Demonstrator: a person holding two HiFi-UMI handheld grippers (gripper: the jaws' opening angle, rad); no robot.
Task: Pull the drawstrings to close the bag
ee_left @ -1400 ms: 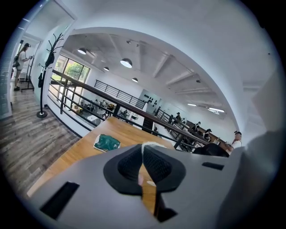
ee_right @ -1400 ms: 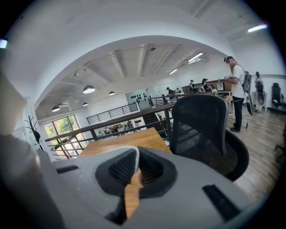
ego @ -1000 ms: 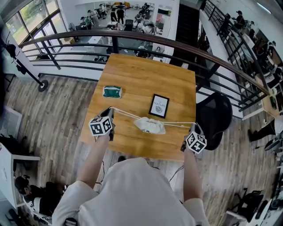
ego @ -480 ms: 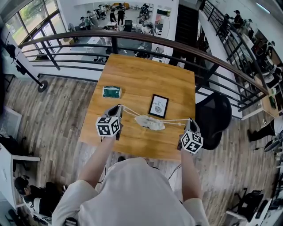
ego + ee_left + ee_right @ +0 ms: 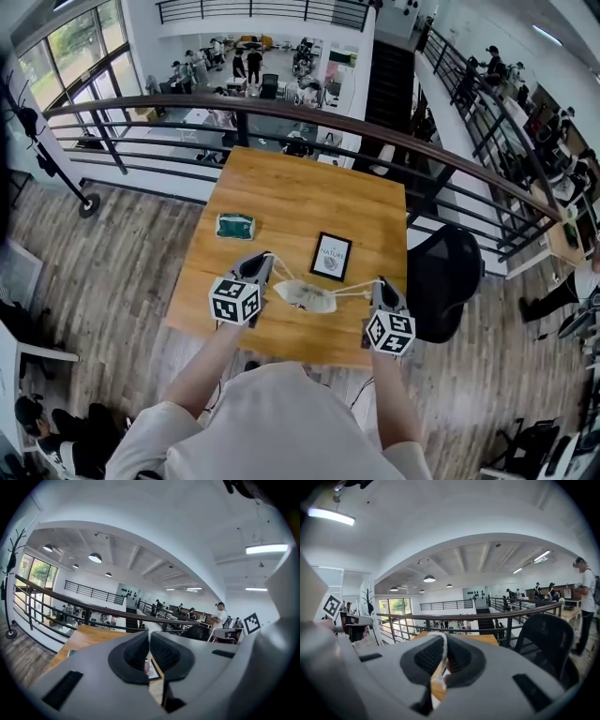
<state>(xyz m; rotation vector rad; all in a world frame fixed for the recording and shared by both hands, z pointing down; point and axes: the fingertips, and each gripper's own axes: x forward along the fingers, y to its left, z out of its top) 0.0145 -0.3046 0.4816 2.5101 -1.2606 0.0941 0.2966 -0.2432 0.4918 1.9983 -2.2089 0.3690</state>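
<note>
The white drawstring bag [image 5: 305, 297] hangs gathered over the near half of the wooden counter [image 5: 300, 192], between the 2 tools. Whether it touches the wood cannot be told. The right drawstring [image 5: 356, 289] runs to the right tool [image 5: 380, 283], whose pads are clamped on it. The left drawstring [image 5: 278, 270] leads into the left tool [image 5: 265, 259], its jaws pressed together on the cord. Just beyond the bag lies a black-framed card [image 5: 331, 257], and further left a green pouch [image 5: 234, 226]. A black chair [image 5: 448, 281] stands right of the counter, with a railing [image 5: 281, 108] behind.
</note>
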